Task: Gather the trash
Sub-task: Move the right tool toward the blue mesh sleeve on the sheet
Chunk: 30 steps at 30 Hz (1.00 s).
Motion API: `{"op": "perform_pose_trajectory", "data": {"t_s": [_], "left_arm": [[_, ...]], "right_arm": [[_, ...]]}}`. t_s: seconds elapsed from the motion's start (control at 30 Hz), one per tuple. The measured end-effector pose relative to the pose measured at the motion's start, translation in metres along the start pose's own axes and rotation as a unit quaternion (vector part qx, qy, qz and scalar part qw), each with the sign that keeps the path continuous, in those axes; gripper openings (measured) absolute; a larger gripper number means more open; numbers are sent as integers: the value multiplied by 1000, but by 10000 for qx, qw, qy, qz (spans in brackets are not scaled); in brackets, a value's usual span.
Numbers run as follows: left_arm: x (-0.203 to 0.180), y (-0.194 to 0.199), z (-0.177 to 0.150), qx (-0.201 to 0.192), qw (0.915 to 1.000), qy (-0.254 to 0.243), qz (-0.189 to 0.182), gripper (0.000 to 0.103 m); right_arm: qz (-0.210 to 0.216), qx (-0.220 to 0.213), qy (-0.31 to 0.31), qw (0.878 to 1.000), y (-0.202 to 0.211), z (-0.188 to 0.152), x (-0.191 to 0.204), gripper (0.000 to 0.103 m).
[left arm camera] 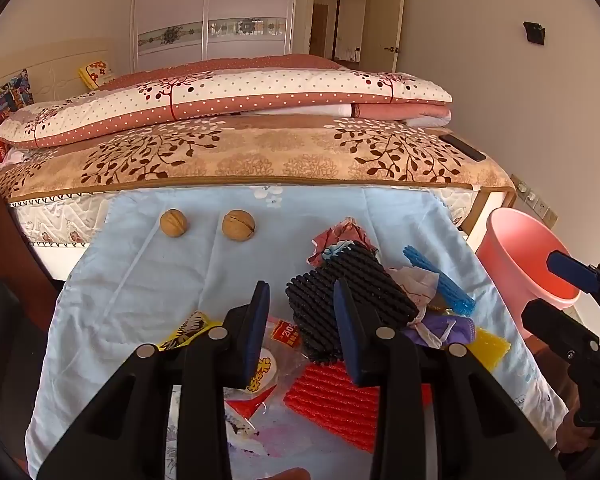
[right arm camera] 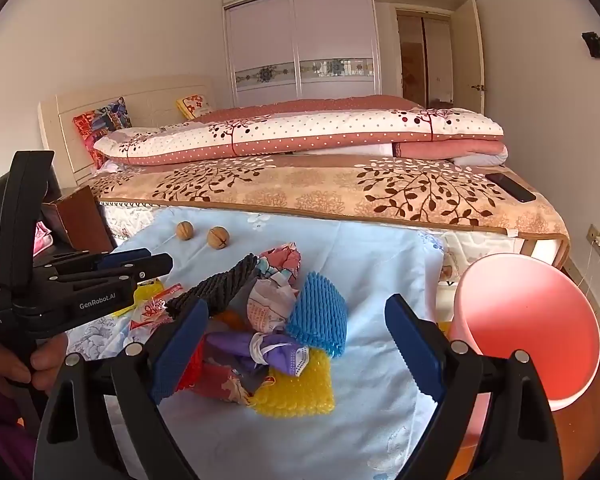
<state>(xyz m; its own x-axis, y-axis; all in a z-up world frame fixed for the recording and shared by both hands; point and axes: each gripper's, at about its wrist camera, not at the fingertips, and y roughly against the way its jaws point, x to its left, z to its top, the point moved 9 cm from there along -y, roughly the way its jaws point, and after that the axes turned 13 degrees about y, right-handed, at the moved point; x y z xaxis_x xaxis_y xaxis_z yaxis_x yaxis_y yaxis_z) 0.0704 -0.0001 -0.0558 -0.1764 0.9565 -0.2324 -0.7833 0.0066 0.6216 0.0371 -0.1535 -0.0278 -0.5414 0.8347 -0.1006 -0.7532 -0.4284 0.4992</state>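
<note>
From my left wrist, my left hand-held gripper hangs over the near end of a pale blue cloth spread on the worktop. Its jaws stand partly apart with nothing pinched between them. The trash pile lies right ahead and below: a black foam net sits just beyond and between the pads, a red foam net lies underneath toward the right pad, and a clear snack wrapper with red and yellow print lies below the left pad. A blue foam net and a yellow foam net lie further right. Two walnuts sit well beyond, near the bed. A pink bin stands off the worktop's right edge.

From my right wrist, my right hand-held gripper is spread wide and holds nothing. Between and just past its pads lie the blue foam net, the yellow foam net, a purple face mask and crumpled paper. The black foam net lies beyond the left pad. The pink bin stands just right of the right pad. My left hand-held gripper shows at the left edge.
</note>
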Motion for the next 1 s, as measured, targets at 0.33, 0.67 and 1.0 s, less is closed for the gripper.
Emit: {"op": "perform_pose_trajectory", "data": {"t_s": [0.33,0.67,1.0], "left_arm": [[1,-4,0,-11,10000,46,7,34],[4,-3,4,8,9999,116,-4,34],[5,-3,3,19,9999,118,-15,34]], "right_arm": [[-76,-68,149,9998,-2,3,8,88],[-177,-96,86,9998,0,3,-1,88],[-219,-73,-24,9997,0,2,-7,88]]}}
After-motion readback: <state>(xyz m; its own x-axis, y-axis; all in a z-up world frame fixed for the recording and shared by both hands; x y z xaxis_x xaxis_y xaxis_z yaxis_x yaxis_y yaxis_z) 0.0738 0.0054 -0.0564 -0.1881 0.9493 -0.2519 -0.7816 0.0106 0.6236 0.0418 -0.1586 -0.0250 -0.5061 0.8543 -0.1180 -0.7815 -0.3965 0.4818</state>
